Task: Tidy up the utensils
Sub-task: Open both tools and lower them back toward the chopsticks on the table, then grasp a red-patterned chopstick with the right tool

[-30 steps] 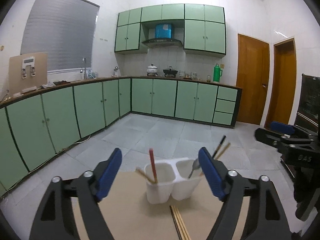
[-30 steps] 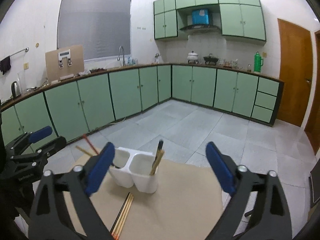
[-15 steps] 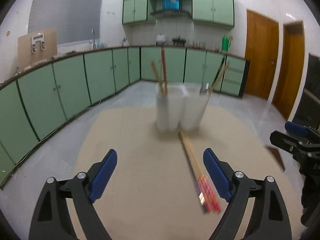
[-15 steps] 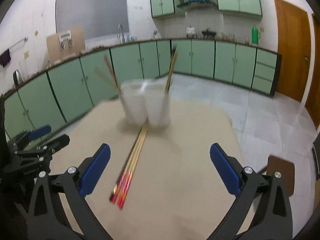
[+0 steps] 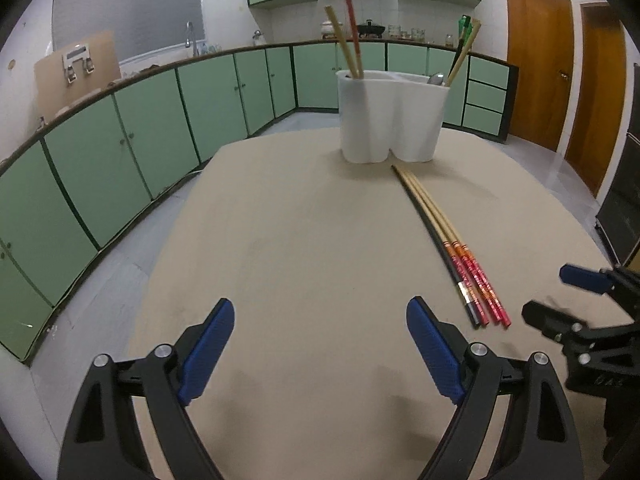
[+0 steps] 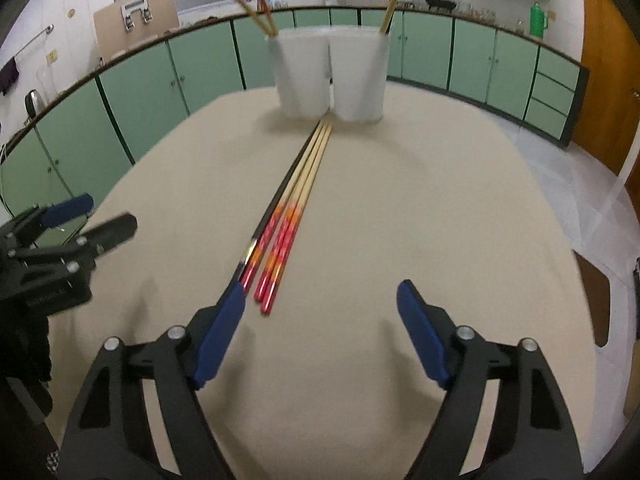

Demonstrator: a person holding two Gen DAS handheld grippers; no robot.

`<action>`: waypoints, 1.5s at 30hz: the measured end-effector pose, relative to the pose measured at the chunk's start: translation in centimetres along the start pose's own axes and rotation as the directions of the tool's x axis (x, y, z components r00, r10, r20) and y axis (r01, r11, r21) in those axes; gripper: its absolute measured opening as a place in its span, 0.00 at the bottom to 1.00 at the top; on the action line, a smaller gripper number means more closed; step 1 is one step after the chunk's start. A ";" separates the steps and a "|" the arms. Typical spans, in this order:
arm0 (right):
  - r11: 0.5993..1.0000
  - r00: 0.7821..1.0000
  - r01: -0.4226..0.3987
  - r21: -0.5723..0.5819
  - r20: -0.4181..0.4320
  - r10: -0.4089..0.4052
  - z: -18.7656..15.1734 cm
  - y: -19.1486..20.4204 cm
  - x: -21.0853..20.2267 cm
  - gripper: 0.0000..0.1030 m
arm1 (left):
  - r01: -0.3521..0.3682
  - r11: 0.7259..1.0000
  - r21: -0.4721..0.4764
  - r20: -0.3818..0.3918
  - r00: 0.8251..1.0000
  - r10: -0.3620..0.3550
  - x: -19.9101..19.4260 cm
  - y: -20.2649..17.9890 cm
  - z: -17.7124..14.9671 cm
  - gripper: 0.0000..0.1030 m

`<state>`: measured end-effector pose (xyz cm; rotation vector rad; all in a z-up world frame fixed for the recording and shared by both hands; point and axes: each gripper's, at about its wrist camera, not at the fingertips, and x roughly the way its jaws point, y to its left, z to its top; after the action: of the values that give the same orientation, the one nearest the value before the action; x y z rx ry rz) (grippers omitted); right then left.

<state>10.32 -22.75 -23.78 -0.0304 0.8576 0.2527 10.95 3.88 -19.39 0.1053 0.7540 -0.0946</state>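
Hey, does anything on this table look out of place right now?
Yes: a bundle of loose chopsticks lies flat on the table in front of the white holder, while other utensils stand inside it. Both grippers are open and empty. Nothing looks spilled or broken.

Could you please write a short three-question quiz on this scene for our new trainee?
1. True or false: the chopsticks on the table lie loose, gripped by neither the left gripper nor the right gripper.
2. How many compartments does the white holder have? A) one B) two C) four
3. Fill in: the red ends of the loose chopsticks point ____ the holder (toward / away from).

Key:
1. True; both grippers are open and empty.
2. B; each compartment already has utensils standing in it.
3. Away from; the plain tips nearly reach its base.
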 end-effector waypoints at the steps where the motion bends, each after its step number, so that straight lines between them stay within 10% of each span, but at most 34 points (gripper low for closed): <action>1: 1.000 1.000 0.000 -0.007 -0.011 0.000 -0.2 0.2 0.3 0.65 | -0.001 1.000 -0.004 -0.002 1.000 0.001 0.1 0.1 -0.1 0.84; 21: 1.000 0.999 -0.009 0.028 -0.041 0.010 -0.2 -1.2 0.3 0.48 | 0.017 1.000 -0.019 -0.021 1.000 -0.018 0.2 -0.3 -0.1 0.84; 30: 1.000 0.999 -0.015 0.000 -0.049 0.015 -0.1 -0.4 1.5 0.05 | 0.051 0.999 -0.011 -0.040 0.998 -0.052 0.5 -1.4 0.0 0.84; 45: 0.999 0.999 0.027 0.046 -0.038 -0.025 -0.3 -3.8 0.9 0.05 | 0.126 0.992 0.010 -0.080 0.989 -0.125 3.1 -6.4 0.4 0.84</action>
<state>11.53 -26.25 -24.96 -0.0031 0.8990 0.2081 12.67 -2.70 -21.62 0.0764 0.8391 -0.2172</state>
